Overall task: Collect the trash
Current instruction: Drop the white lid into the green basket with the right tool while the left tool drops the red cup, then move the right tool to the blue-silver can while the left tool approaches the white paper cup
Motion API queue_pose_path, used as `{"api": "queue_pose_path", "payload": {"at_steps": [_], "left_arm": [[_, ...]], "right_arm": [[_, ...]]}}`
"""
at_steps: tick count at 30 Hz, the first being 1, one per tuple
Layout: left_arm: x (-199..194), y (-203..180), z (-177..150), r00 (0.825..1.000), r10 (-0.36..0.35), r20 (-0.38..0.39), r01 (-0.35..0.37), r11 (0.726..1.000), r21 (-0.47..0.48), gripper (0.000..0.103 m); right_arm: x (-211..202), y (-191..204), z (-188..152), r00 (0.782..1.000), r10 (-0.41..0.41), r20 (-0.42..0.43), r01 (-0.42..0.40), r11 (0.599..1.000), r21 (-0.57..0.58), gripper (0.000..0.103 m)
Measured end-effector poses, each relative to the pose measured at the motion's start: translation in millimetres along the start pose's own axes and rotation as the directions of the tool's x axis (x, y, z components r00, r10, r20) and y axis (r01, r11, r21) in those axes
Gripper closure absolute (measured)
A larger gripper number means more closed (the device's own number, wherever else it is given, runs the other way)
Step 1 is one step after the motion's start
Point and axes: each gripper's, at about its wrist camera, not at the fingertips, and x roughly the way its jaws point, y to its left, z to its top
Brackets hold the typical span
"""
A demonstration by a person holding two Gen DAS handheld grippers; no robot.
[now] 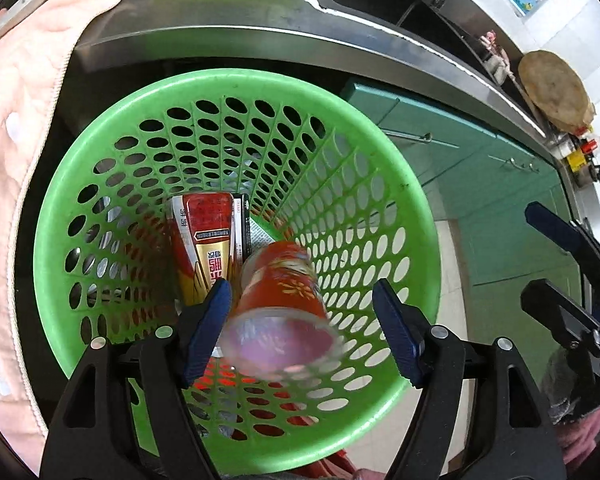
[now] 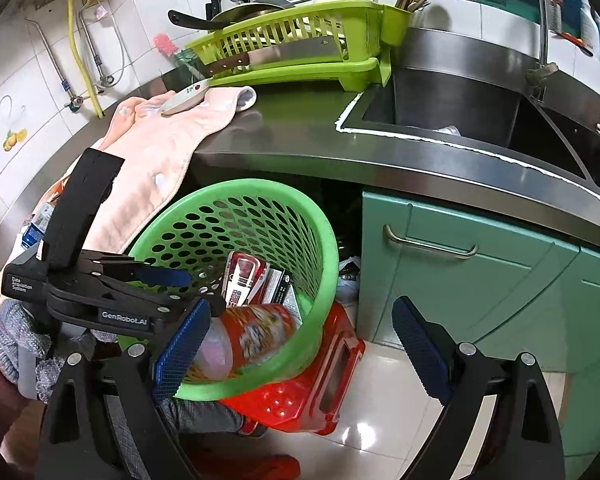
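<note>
A green perforated trash basket (image 1: 380, 208) sits on a red stool (image 2: 320, 392) under the steel counter. A red-and-gold snack packet (image 1: 206, 248) lies inside it. A clear bottle with a red label (image 1: 280, 308), blurred by motion, is in mid-air over the basket mouth, between the spread fingers of my left gripper (image 1: 302, 320) and touching neither pad clearly. My left gripper is open above the basket; it also shows in the right wrist view (image 2: 172, 284). The bottle (image 2: 252, 336) and basket (image 2: 236, 216) show there too. My right gripper (image 2: 300, 344) is open and empty, beside the basket.
A pink towel (image 2: 160, 148) hangs off the counter edge (image 2: 380, 160) over the basket's left side. A knife (image 2: 184, 98) lies on it. A lime dish rack (image 2: 300, 40) and sink (image 2: 460, 96) are behind. Teal cabinet doors (image 2: 460, 280) stand to the right.
</note>
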Motion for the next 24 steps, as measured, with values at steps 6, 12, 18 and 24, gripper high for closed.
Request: {"api": "queue_pose_path", "payload": {"at_steps": [6,12,18,24], "left_arm": [[-27.5,11.1,-8.4,0.999,0.014,0.043,-0.013,1.000,-0.009,0.031],[-61.3,28.8,-19.6,0.993,0.064,0.100,-0.062,0.998,-0.024,0.031],[-97.0,53.9,-31.5,0.981,0.115,0.154,-0.106,0.992,-0.061,0.031],[-136.7,84.8,-51.0,0.958,0.197,0.209,-0.175,0.977,-0.118,0.031]], "right_arm": [[-1.5,17.7,4.6,1.000,0.019,0.009,-0.019,0.999,-0.026,0.014],[-1.5,45.2,12.7,0.999,0.048,0.016,-0.047,0.997,-0.066,0.014],[-0.8,77.3,21.3,0.997,0.075,0.017,-0.073,0.991,-0.112,0.014],[3.1,114.1,31.7,0.993,0.117,0.018,-0.113,0.981,-0.155,0.014]]}}
